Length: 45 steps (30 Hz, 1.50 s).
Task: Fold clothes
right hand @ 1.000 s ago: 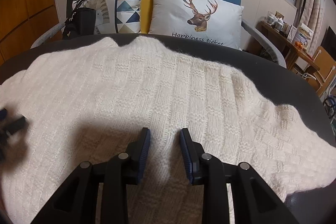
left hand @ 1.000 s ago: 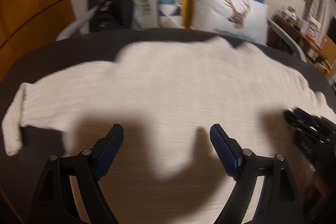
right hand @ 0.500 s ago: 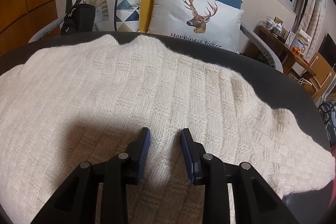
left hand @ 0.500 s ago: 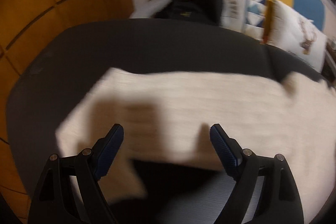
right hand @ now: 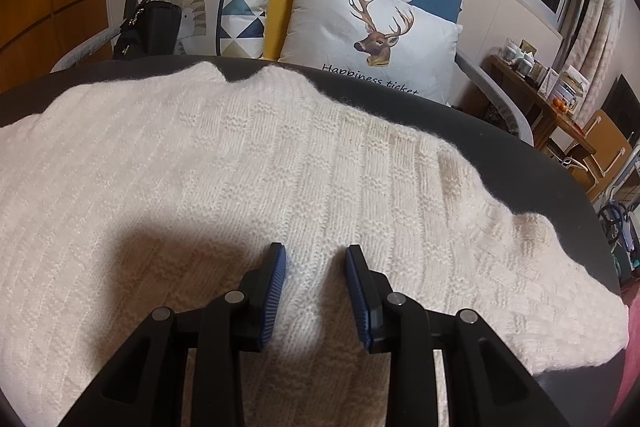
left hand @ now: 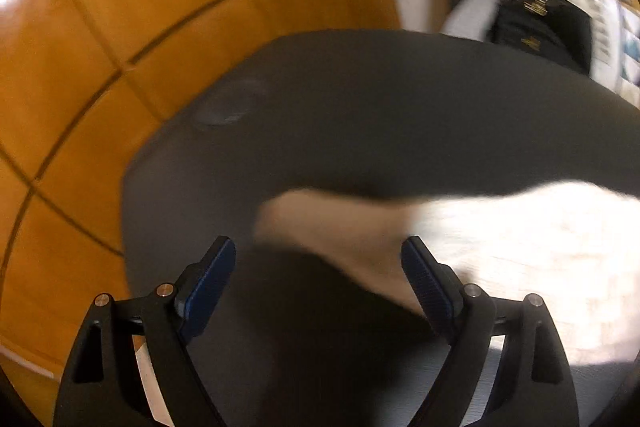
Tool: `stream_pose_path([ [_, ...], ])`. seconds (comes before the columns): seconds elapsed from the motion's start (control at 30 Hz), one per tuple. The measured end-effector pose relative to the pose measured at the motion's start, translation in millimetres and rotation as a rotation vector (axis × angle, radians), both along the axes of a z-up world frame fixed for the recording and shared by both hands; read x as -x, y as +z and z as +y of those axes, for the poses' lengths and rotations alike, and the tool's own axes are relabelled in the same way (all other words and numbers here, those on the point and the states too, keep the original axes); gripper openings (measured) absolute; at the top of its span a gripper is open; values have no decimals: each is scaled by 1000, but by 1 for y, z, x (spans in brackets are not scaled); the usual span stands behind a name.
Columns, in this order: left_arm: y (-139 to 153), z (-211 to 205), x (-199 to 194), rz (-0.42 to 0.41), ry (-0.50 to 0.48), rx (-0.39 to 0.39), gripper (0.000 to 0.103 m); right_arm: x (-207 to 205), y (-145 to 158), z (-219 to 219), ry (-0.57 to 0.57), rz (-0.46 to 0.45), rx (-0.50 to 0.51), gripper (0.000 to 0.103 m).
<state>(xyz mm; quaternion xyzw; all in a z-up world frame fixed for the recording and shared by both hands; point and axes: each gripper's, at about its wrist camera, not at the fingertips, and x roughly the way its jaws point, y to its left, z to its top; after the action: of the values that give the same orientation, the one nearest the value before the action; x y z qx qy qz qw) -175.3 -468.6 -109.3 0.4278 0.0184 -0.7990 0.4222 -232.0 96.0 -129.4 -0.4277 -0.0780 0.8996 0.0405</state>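
Cream knit sweater (right hand: pixel 248 187) lies spread flat on the dark surface (right hand: pixel 520 147), its long axis running sideways. Right tongs (right hand: pixel 316 287) sit over its body, narrowly parted, gripping nothing; left tongs (left hand: pixel 318 279) — wide open, empty — hover at the blurred sleeve end (left hand: pixel 344 223).

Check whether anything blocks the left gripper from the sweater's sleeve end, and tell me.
Nothing visible does. The left gripper is open over the dark table, and the blurred end of the cream sweater lies just ahead of its fingertips, with only bare tabletop around it. The black bag sits well beyond.
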Motion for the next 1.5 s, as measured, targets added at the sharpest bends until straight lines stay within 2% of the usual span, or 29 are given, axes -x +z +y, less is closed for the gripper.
stream_pose_path([
  [0.07,7,-2,-10,51,14,-3,88,0,1,1,0,-3,9,30],
  [0.13,15,8,-19,114,-1,52,88,1,1,3,1,-7,18,31],
  [0.2,19,22,-18,157,-100,53,88,2,5,0,1,-15,9,31],
  [0.23,18,29,-12,149,-153,47,88,1,9,-2,0,-14,11,31],
  [0.3,11,41,3,107,-220,70,88,-3,22,-16,38,13,105,31],
  [0.37,2,46,20,49,-244,103,88,-7,36,-32,84,44,214,31],
  [0.4,-4,48,30,9,-253,115,88,-8,41,-48,132,46,237,30],
  [0.43,-11,40,40,-34,-258,119,88,-7,44,-67,192,41,246,30],
  [0.53,-21,40,43,-93,-268,142,88,-1,46,-135,371,13,240,26],
  [0.6,-22,39,43,-86,-268,140,88,10,42,-172,435,-16,240,23],
  [0.63,-23,39,40,-81,-268,130,88,17,38,-186,448,-30,233,20],
  [0.73,-23,37,37,-76,-270,107,88,40,26,-216,456,-65,207,20],
  [0.93,-31,23,35,-54,-246,37,88,66,6,-231,418,-93,171,20],
  [1.03,-34,21,30,-51,-222,37,88,79,-3,-238,399,-107,154,18],
  [1.23,-38,21,28,-52,-205,51,88,64,12,-213,373,-84,226,19],
  [1.4,-39,30,30,-75,-206,123,88,49,26,-191,352,-62,291,21],
  [1.5,-34,31,30,-76,-213,128,89,41,35,-177,339,-49,330,21],
])
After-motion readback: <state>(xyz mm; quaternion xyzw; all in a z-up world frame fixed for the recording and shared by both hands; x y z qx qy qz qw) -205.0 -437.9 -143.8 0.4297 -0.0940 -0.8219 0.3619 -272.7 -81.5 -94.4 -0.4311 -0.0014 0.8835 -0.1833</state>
